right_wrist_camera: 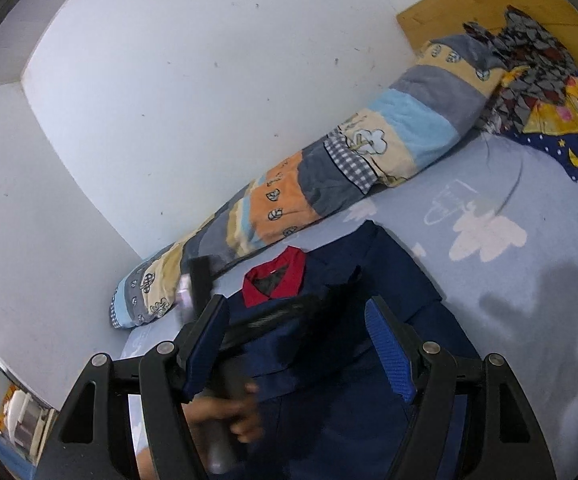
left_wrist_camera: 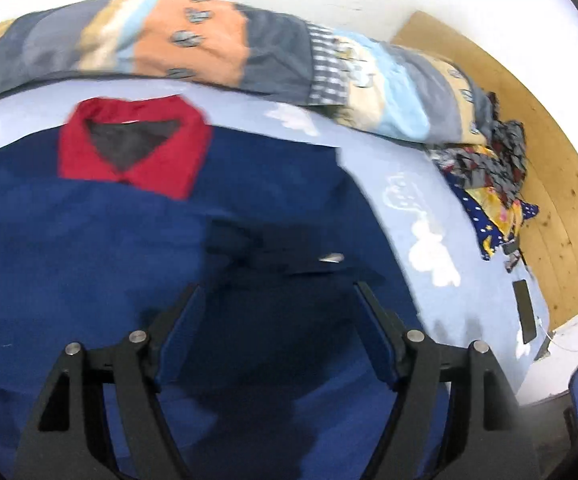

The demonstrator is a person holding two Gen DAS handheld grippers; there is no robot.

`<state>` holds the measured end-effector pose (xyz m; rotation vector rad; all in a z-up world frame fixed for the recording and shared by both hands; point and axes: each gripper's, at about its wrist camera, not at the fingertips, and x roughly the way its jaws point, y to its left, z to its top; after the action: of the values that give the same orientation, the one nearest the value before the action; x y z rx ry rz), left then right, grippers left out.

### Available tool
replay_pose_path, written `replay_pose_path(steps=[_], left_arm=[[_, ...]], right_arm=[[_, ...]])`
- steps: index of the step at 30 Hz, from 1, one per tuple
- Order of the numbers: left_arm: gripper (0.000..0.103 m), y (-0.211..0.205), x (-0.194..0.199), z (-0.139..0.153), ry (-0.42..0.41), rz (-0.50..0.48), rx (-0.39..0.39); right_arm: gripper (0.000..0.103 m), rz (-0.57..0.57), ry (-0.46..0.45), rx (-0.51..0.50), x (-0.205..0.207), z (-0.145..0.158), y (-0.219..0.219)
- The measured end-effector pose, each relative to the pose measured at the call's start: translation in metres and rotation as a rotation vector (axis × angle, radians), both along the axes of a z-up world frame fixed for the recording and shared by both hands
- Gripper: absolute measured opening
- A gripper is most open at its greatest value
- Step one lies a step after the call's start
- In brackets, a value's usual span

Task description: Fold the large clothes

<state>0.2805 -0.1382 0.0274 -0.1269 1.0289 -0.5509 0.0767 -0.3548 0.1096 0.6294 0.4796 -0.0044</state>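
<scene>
Navy shirt [left_wrist_camera: 89, 240] with a red collar [left_wrist_camera: 137, 152] lies flat on the pale-blue bedsheet [right_wrist_camera: 529, 280] — both the left gripper [left_wrist_camera: 277, 292] and right gripper [right_wrist_camera: 297, 312] hover above it, fingers apart, empty.

Both wrist views overlook (closely) the jacket [left_wrist_camera: 129, 240]

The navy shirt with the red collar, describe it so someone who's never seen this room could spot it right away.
Start at the bed with the pale blue cloud-print sheet; a long patchwork quilt roll lies along the wall. The navy shirt lies spread just in front of that roll. Its red collar sets it apart from the patterned clothes pile by the headboard.
</scene>
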Motion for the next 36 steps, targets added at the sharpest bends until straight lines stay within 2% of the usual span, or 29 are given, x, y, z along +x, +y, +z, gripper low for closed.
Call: replay_pose_path(steps=[1, 4, 5, 6, 7, 8, 10, 13, 14, 16, 18, 20, 23, 25, 27, 29, 31, 34, 36], left_arm=[[0.074, 0.009, 0.003, -0.005, -0.008, 0.023, 0.036], [0.074, 0.042, 0.006, -0.026, -0.039, 0.131, 0.252], [0.074, 0.054, 0.006, -0.041, -0.036, 0.163, 0.342], [0.079, 0.058, 0.006, -0.054, -0.013, 0.166, 0.398], [0.08, 0.065, 0.004, -0.064, -0.003, 0.148, 0.406], [0.08, 0.069, -0.002, -0.062, -0.027, 0.139, 0.389], [0.079, 0.073, -0.008, -0.054, -0.014, 0.15, 0.404], [0.079, 0.087, -0.03, -0.026, -0.111, 0.2, 0.36], [0.079, 0.09, -0.035, -0.023, -0.12, 0.206, 0.368], [0.079, 0.101, -0.044, -0.031, -0.054, 0.183, 0.413], [0.08, 0.109, -0.055, -0.053, 0.061, 0.131, 0.476], [0.08, 0.119, -0.075, -0.057, 0.061, 0.121, 0.515], [0.079, 0.148, -0.1, -0.037, 0.041, 0.175, 0.43], [0.079, 0.171, -0.119, -0.018, 0.001, 0.224, 0.35], [0.08, 0.192, -0.141, -0.001, -0.061, 0.263, 0.315], [0.08, 0.21, -0.159, 0.004, -0.096, 0.306, 0.31], [0.08, 0.226, -0.175, -0.003, -0.095, 0.34, 0.331], [0.08, 0.233, -0.19, -0.019, -0.072, 0.337, 0.346], [0.08, 0.231, -0.199, -0.031, -0.063, 0.322, 0.368]], right_arm=[[0.073, -0.01, 0.009, -0.005, 0.001, -0.001, -0.001], [0.073, -0.017, 0.037, -0.018, 0.006, -0.005, 0.0], [0.073, -0.02, 0.048, -0.023, 0.008, -0.006, 0.0], [0.073, -0.023, 0.058, -0.024, 0.009, -0.008, 0.0], [0.073, -0.027, 0.068, -0.022, 0.012, -0.01, 0.0], [0.073, -0.03, 0.076, -0.023, 0.013, -0.012, 0.0], [0.073, -0.034, 0.104, -0.029, 0.017, -0.017, 0.001], [0.073, -0.04, 0.129, -0.048, 0.02, -0.022, 0.003], [0.073, -0.043, 0.132, -0.058, 0.02, -0.022, 0.004], [0.073, -0.042, 0.134, -0.081, 0.02, -0.022, 0.006], [0.073, -0.033, 0.148, -0.103, 0.022, -0.024, 0.009], [0.073, -0.008, 0.179, -0.134, 0.028, -0.028, 0.016], [0.073, 0.033, 0.236, -0.154, 0.034, -0.04, 0.024], [0.073, 0.054, 0.261, -0.185, 0.034, -0.046, 0.031], [0.073, 0.078, 0.269, -0.242, 0.029, -0.048, 0.038], [0.073, 0.134, 0.282, -0.277, 0.023, -0.052, 0.045], [0.073, 0.193, 0.311, -0.327, 0.013, -0.061, 0.056], [0.073, 0.253, 0.373, -0.344, 0.0, -0.076, 0.072], [0.073, 0.288, 0.374, -0.339, -0.013, -0.083, 0.083]])
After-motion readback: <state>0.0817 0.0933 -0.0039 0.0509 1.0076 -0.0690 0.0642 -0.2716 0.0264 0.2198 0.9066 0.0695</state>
